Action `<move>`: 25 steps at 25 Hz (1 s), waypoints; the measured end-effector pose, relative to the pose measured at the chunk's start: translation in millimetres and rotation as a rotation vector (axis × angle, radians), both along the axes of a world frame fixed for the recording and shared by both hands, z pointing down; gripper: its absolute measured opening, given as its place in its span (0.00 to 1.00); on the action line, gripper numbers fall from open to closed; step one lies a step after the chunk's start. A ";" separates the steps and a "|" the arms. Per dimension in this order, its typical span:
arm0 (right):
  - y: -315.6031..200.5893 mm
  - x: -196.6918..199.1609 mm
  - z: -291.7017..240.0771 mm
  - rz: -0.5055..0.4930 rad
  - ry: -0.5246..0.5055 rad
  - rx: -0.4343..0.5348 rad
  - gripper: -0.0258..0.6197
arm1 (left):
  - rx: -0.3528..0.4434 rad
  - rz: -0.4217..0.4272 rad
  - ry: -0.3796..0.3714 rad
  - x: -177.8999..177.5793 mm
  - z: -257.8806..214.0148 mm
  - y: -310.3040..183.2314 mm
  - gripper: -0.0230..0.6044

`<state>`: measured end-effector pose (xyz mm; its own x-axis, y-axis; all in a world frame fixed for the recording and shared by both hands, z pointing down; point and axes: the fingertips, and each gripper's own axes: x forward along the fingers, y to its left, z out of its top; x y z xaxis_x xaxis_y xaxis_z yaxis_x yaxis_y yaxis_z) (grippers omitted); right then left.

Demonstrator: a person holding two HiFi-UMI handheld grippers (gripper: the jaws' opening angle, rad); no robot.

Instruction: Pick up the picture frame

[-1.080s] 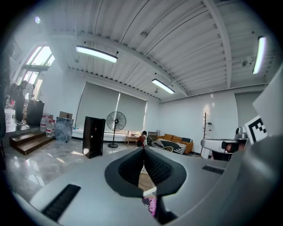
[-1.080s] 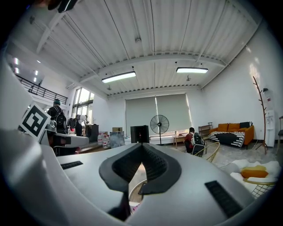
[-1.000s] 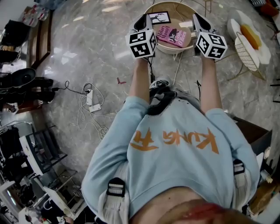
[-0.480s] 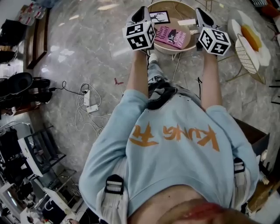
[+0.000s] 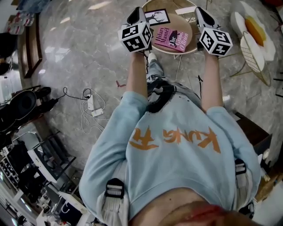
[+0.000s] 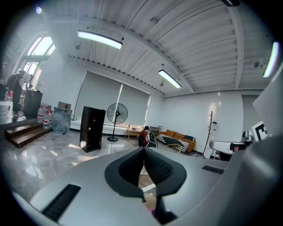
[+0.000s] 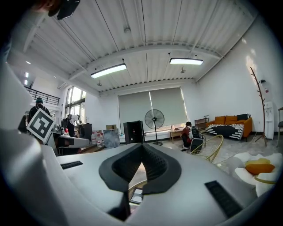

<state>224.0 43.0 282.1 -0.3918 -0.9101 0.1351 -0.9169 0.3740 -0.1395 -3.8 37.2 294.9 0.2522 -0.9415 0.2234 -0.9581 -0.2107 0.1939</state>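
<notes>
A black picture frame (image 5: 158, 17) with a white picture lies flat at the left side of a small round wooden table (image 5: 188, 31). A pink book (image 5: 172, 37) lies just right of it. My left gripper (image 5: 136, 10) hovers at the table's left rim, close beside the frame, jaws shut and empty. My right gripper (image 5: 199, 10) hangs over the table's right rim, also shut and empty. In the right gripper view the frame (image 7: 135, 196) shows below the closed jaws (image 7: 142, 146). The left gripper view shows closed jaws (image 6: 143, 150) with a strip of tabletop beneath.
A gold wire chair (image 5: 253, 53) with a white and yellow flower cushion (image 5: 254, 27) stands right of the table. A white card (image 5: 185, 9) lies at the table's far side. A power strip with cables (image 5: 91, 104) lies on the marble floor at left, near dark equipment.
Both grippers have moved forward and a little down toward the round table, staying shut. The person has stepped closer, so the table sits between the gripper tips.
</notes>
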 end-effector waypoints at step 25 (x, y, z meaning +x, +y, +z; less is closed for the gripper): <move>-202.1 -70.7 133.2 -0.011 0.085 -0.297 0.04 | -0.383 0.058 0.070 -28.6 190.0 -201.3 0.07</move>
